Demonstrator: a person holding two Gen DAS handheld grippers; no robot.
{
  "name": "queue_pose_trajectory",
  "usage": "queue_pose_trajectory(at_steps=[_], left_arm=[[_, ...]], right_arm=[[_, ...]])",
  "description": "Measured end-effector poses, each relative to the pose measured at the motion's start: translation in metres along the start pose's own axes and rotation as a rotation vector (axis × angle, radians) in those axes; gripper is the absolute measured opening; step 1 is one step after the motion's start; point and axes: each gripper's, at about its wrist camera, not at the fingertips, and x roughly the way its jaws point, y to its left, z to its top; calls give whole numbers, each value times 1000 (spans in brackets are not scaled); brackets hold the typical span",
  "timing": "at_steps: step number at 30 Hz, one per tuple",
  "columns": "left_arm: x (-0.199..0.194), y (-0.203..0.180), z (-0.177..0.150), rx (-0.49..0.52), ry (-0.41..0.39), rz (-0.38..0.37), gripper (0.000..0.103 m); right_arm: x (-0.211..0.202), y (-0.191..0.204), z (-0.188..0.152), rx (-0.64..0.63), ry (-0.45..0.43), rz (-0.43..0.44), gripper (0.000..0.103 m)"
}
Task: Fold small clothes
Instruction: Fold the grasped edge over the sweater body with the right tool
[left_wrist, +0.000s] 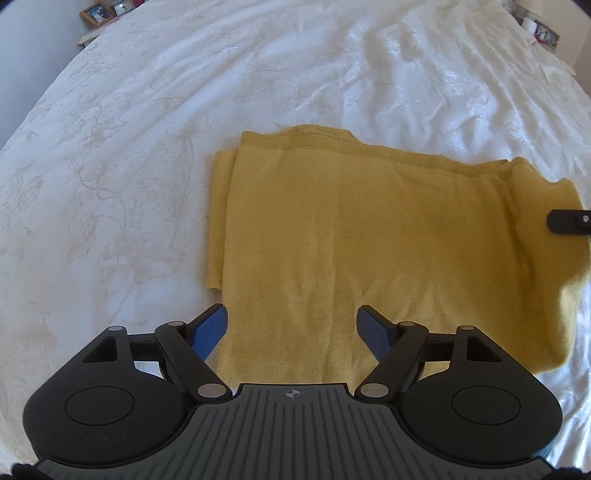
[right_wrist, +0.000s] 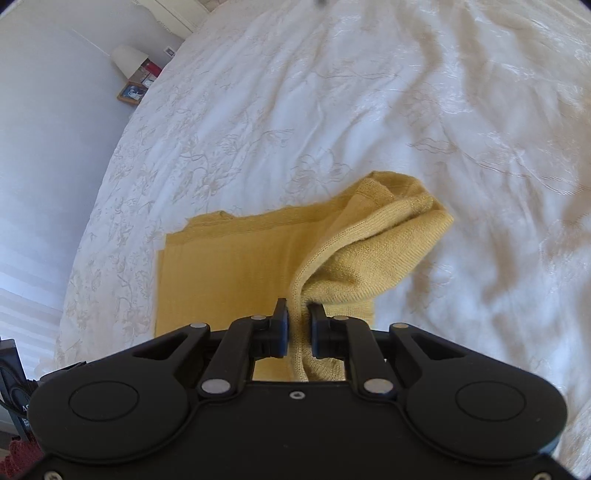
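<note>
Sweater (right_wrist: 229, 273), soft and light, is draping limply (a thin knit); right gripper (right_wrist: 299, 325) fingers are pinching its edge, left gripper (left_wrist: 291, 328) fingers are standing wide, empty.

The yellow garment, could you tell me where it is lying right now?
The yellow garment lies part-folded on the white bedspread, ahead of the open left gripper, with its right edge lifted by the right gripper.

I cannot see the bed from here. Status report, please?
Left gripper open, nothing between its jaws. Right gripper shut on yellow garment, its edge lifted. Bedspread shows nothing in the way.
</note>
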Motion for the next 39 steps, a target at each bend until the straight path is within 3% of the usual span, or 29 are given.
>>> queue_pose_trajectory(at_steps=[6, 14, 20, 24, 30, 33, 39], left_arm=[[0, 33, -4, -11, 3, -30, 77], [3, 80, -14, -37, 24, -27, 77], [8, 106, -21, -89, 49, -22, 76], [11, 114, -26, -114, 63, -22, 77], [13, 115, -25, -119, 65, -35, 77], [13, 116, -20, -105, 55, -44, 77], [12, 110, 3, -89, 15, -76, 77]], right_arm=[[33, 59, 2, 1, 9, 74, 19], [93, 117, -4, -4, 62, 95, 18], [127, 148, -9, -50, 108, 40, 18], [149, 158, -13, -77, 157, 5, 24], [130, 169, -14, -114, 125, 182, 26], [112, 162, -13, -119, 85, 165, 26], [91, 132, -21, -141, 60, 41, 26]])
